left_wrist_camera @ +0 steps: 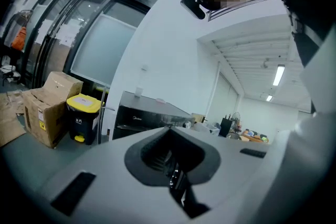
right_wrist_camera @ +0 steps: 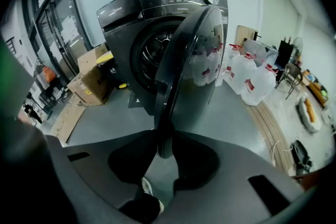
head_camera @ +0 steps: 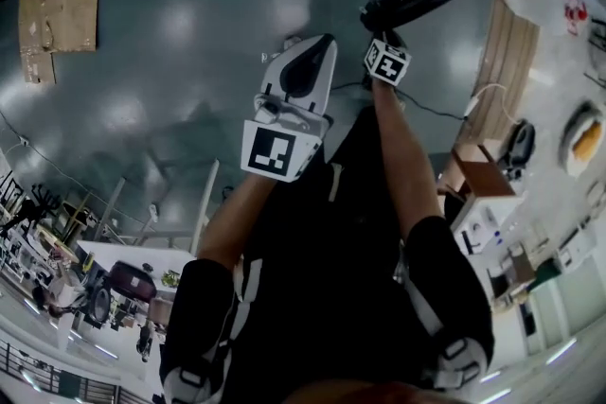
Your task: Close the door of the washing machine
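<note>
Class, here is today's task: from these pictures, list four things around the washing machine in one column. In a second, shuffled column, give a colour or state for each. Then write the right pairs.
Things:
1. washing machine door
2. bin lid
3. water jugs
4. cardboard box

Colour or state:
A. brown
B. clear, with red caps
C. swung open
D. yellow

Pairs: 1-C; 2-D; 3-B; 4-A
</note>
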The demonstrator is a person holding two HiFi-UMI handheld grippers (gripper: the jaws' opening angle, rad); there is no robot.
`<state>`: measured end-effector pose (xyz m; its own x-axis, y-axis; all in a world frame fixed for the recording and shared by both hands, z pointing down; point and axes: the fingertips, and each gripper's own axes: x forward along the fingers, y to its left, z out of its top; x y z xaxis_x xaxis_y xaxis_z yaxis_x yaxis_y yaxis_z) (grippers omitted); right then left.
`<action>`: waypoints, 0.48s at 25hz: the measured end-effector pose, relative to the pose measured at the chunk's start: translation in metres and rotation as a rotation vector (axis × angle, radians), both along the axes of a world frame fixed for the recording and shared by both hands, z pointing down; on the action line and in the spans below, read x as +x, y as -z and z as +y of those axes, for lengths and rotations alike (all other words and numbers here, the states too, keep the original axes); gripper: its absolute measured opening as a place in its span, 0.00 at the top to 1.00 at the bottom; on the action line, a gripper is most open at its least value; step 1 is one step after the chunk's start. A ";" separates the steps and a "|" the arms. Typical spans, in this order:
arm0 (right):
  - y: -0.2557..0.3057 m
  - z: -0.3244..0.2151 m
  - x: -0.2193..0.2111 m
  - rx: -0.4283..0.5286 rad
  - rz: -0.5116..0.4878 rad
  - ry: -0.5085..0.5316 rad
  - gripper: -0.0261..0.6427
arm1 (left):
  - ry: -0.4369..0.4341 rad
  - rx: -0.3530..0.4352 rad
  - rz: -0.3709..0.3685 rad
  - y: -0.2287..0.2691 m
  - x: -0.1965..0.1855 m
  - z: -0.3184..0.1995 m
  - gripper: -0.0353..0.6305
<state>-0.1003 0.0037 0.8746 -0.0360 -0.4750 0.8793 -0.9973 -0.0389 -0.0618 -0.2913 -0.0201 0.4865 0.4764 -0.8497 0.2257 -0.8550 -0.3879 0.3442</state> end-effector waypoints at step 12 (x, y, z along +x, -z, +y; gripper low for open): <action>-0.003 -0.056 -0.051 -0.008 -0.065 -0.114 0.82 | -0.010 0.018 -0.041 -0.011 -0.055 -0.056 0.94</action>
<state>-0.1509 -0.0520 0.8775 -0.0389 -0.4722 0.8806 -0.9804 -0.1524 -0.1250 -0.3467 -0.0760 0.4977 0.4754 -0.8492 0.2299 -0.8644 -0.4021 0.3019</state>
